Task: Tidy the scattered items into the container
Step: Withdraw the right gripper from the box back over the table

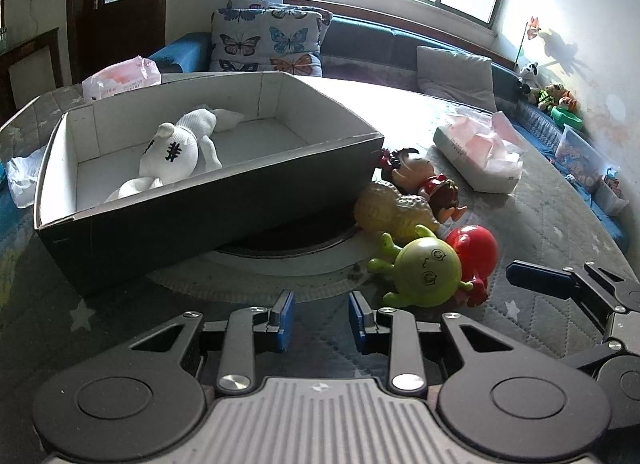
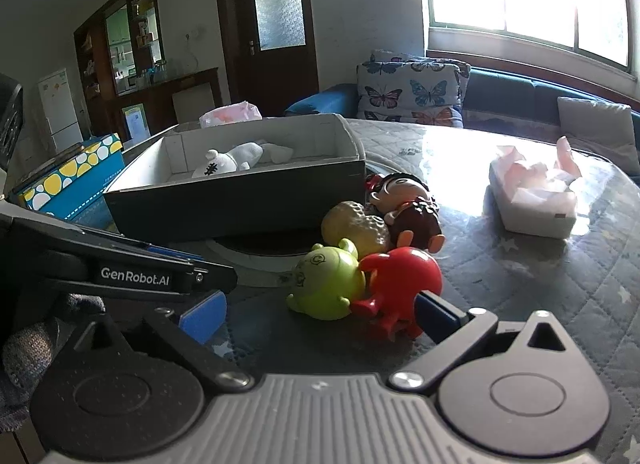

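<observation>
Left wrist view: left gripper point(image 1: 321, 320) narrowly parted, empty, facing box point(image 1: 224, 199) holding white plush point(image 1: 176, 151). Right gripper point(image 2: 320, 314) spread wide around green toy point(image 2: 326, 284) and red toy point(image 2: 400, 284), beside box.

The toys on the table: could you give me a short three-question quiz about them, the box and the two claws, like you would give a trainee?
1. True or false: the white plush toy already lies inside the box.
2. How many toys lie outside the box, on the table?
3. Which toy is nearest the right claw? A) the doll figure B) the red toy C) the tan bumpy toy

Key
1. True.
2. Four: the green toy, the red toy, the tan bumpy toy and the doll figure, clustered by the box's corner.
3. B. Both the right claw and the left claw are open and hold nothing.
</observation>
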`<state>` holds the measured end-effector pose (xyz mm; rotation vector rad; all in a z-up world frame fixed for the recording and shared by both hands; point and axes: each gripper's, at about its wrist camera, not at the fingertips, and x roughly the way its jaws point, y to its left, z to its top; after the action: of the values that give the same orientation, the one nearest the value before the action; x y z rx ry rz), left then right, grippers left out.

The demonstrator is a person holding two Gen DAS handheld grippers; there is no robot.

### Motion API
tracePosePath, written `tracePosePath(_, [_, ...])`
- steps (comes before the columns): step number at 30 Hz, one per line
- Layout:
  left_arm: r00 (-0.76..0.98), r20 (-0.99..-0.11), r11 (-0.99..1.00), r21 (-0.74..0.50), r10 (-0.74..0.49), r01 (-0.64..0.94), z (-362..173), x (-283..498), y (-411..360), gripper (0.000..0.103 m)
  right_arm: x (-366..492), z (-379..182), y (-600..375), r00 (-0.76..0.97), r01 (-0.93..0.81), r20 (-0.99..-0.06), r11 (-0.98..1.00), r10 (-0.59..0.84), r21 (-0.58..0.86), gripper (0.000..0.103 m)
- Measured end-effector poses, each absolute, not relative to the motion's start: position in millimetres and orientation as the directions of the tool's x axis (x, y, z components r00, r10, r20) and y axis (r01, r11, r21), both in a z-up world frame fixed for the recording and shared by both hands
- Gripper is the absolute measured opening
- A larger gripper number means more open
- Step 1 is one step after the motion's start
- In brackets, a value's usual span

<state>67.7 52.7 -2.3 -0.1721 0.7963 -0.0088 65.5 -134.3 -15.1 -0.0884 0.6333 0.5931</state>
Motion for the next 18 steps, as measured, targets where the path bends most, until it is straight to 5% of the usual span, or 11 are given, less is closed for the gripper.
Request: tracePosePath(18, [0.686, -0.724, 0.986, -0.156, -0.074, -0.059, -7.7, 78.5, 55.1, 0.032, 73.8, -22.6, -122.9, 0.625, -0.568, -0.600, 0.818, 0.500, 0.089, 0.096])
